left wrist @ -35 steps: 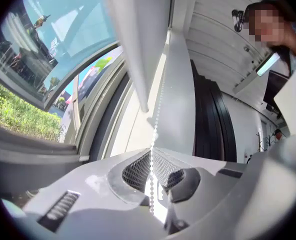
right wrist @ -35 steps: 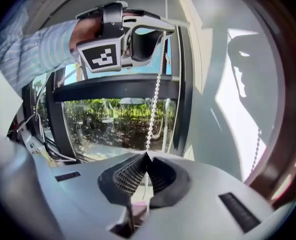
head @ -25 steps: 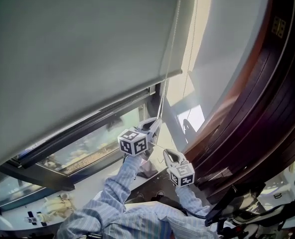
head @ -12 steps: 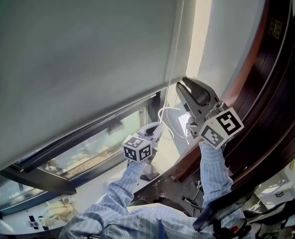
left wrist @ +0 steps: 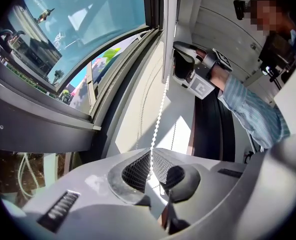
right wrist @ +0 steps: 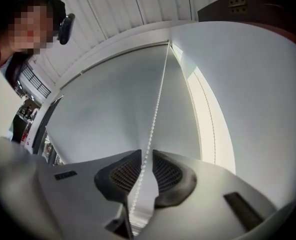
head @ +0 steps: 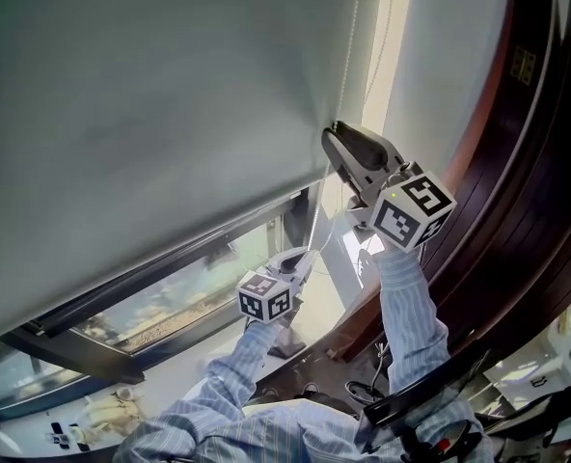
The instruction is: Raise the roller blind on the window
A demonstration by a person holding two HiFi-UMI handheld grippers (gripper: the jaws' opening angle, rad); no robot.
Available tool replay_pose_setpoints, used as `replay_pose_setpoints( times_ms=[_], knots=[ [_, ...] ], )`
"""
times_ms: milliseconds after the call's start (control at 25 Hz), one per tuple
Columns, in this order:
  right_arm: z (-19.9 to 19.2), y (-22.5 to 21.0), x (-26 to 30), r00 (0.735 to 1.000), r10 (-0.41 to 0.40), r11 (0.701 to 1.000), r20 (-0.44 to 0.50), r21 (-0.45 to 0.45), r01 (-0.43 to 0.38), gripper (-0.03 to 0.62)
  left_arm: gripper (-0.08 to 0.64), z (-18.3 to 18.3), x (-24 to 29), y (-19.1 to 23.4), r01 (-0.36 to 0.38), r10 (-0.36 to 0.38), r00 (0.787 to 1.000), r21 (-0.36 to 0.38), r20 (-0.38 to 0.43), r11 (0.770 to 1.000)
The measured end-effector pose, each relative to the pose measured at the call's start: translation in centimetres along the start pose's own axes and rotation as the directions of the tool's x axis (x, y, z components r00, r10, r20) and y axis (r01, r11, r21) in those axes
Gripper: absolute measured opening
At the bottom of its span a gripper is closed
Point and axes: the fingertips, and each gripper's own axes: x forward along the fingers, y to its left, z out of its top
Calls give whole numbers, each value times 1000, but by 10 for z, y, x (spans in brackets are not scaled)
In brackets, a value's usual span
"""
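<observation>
Blind (head: 150,114) top cut off. Left gripper (left wrist: 150,156) pinches chain (left wrist: 160,104) low; right gripper (right wrist: 145,156), jaws apart, just narrowing, straddles it higher by blind's right edge.

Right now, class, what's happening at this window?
A person is working the bead chain of the roller blind with two tools. The left tool is shut on it low down. The right tool, higher up, has the chain between its jaws, which have just been closing but do not grip it. The blind covers most of the window.
</observation>
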Motion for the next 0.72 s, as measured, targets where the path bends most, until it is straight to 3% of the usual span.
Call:
replay_pose_setpoints(
  times_ms=[80,280,440,560,720],
  knots=[
    [2,2,1,1000,24,1000,5,13,-24,24,11,0,-1,-1,2,-2,1000,1,1,1000],
    [4,10,-4,998,43,999,36,12,-43,6,11,-1,-6,-2,7,-7,1000,-6,12,1000],
    [3,14,-11,1000,-7,999,26,-52,8,6,11,-5,-8,-1,9,-9,1000,-19,12,1000],
    [-15,16,-17,996,-78,990,-40,-122,72,6,11,-26,-8,1,11,-13,999,-52,-44,999],
    [-47,20,-32,994,-94,994,-51,-68,91,6,11,-60,-11,8,-14,3,995,-101,-102,995]
  ],
)
